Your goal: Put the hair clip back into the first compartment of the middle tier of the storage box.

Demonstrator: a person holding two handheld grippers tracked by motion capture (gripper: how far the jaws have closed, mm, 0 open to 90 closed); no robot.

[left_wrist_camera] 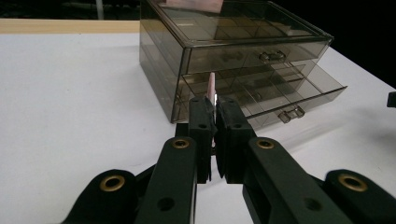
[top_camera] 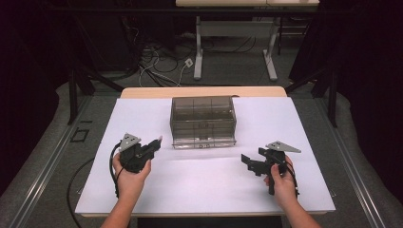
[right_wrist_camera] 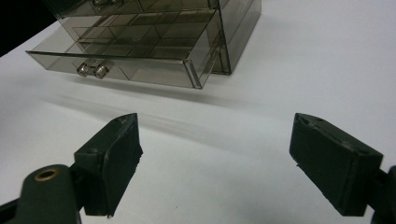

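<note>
On your left, your left hand-held gripper (top_camera: 153, 145) is clamping a thin pink strip (left_wrist_camera: 211, 88) — jaws pressed together on it, the strip standing upright above the tips. It is hovering over the white surface (top_camera: 142, 118), just left of the organizer's front corner. The organizer (top_camera: 203, 119) is sitting mid-surface toward the far edge, its lower drawer (left_wrist_camera: 285, 95) pulled partway out, the top one shut. You are looking to be in the carry step, bringing the strip to that open drawer. Next you are needing to lift over the drawer's front wall, settle above one compartment, then let go — the strip is thin, so tilting it down first should help. On the right, your right hand-held gripper (top_camera: 251, 164) is hanging with jaws spread wide, holding nothing, aimed at the drawer handle (right_wrist_camera: 92, 70).
</note>
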